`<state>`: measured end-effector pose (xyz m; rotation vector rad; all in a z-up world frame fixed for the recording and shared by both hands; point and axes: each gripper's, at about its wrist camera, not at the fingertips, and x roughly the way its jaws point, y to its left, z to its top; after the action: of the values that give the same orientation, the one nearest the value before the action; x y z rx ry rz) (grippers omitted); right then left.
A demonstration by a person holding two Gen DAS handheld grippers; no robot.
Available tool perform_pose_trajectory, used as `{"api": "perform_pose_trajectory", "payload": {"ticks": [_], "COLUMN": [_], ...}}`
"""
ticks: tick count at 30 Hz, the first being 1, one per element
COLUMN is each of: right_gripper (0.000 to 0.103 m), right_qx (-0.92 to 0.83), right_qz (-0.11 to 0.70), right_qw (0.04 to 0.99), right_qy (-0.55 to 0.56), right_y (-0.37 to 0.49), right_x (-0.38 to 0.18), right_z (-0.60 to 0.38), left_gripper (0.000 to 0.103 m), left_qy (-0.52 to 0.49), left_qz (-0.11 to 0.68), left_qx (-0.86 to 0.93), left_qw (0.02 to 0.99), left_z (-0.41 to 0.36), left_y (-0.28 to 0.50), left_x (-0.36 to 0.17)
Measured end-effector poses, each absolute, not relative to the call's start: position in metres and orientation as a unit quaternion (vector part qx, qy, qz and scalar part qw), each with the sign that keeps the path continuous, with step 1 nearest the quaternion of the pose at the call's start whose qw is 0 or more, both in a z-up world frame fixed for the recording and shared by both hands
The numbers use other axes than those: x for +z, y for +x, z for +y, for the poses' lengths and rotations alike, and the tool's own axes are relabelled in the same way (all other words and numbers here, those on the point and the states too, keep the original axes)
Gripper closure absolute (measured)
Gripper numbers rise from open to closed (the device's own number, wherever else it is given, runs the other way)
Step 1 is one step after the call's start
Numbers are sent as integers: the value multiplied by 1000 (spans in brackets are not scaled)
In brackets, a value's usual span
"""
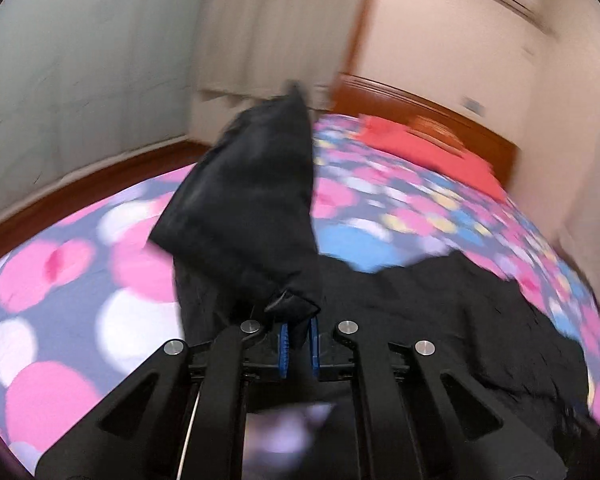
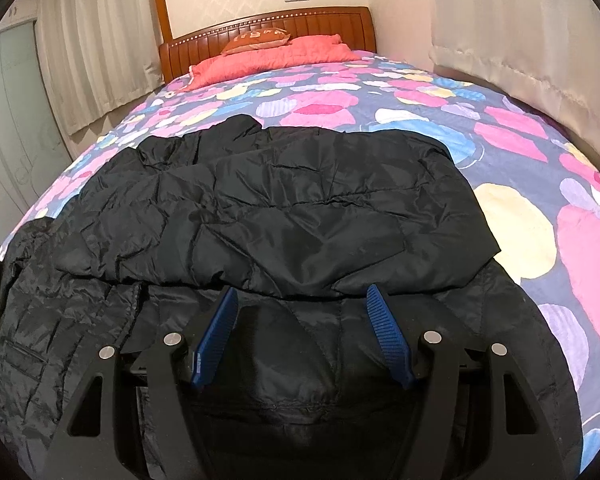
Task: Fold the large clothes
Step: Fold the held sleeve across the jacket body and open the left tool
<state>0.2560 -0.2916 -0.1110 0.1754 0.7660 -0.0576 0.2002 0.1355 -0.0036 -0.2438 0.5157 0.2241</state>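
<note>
A large black puffer jacket [image 2: 284, 216] lies spread across the near part of the bed, one sleeve folded over its body. In the blurred left wrist view my left gripper [image 1: 299, 346] is shut on a bunch of the jacket's black fabric [image 1: 252, 204], which rises lifted in front of the camera. The rest of the jacket [image 1: 440, 312] stays flat on the bed to the right. In the right wrist view my right gripper [image 2: 302, 300] stands open just above the jacket's lower part, with nothing between its blue pads [image 2: 386, 328].
The bed carries a quilt [image 2: 500, 152] with pink, blue and yellow blotches. A red pillow [image 2: 276, 56] and an orange cushion [image 2: 256, 38] lie by the wooden headboard [image 2: 268, 24]. Curtains [image 2: 92, 52] hang on both sides.
</note>
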Motion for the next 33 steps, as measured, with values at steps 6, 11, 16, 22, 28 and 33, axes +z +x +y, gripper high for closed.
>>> {"api": "perform_pose_trajectory", "payload": {"ticks": [6, 11, 16, 22, 28, 33], "right_gripper": [37, 37, 37, 37, 36, 29], "right_qx": [-21, -15, -12, -9, 4, 34], "right_qz": [370, 369, 370, 375, 365, 351], "right_qw": [923, 922, 920, 918, 922, 926], "right_qy": [105, 118, 125, 129, 132, 136], "right_y": [256, 257, 256, 257, 256, 272], "right_x": [-111, -111, -111, -108, -92, -70], "right_z": [-297, -300, -302, -303, -295, -268], "left_gripper": [96, 96, 94, 46, 39, 36], "left_qy": [-42, 13, 36, 62, 41, 14], "left_qz": [282, 306, 346, 320, 294, 283], "left_qx": [22, -32, -65, -89, -82, -24], "left_qw": [958, 951, 935, 941, 951, 959], "left_z": [22, -59, -108, -118, -88, -26], "left_y": [238, 254, 266, 236, 206, 195], "left_x": [-16, -41, -64, -48, -20, -11]}}
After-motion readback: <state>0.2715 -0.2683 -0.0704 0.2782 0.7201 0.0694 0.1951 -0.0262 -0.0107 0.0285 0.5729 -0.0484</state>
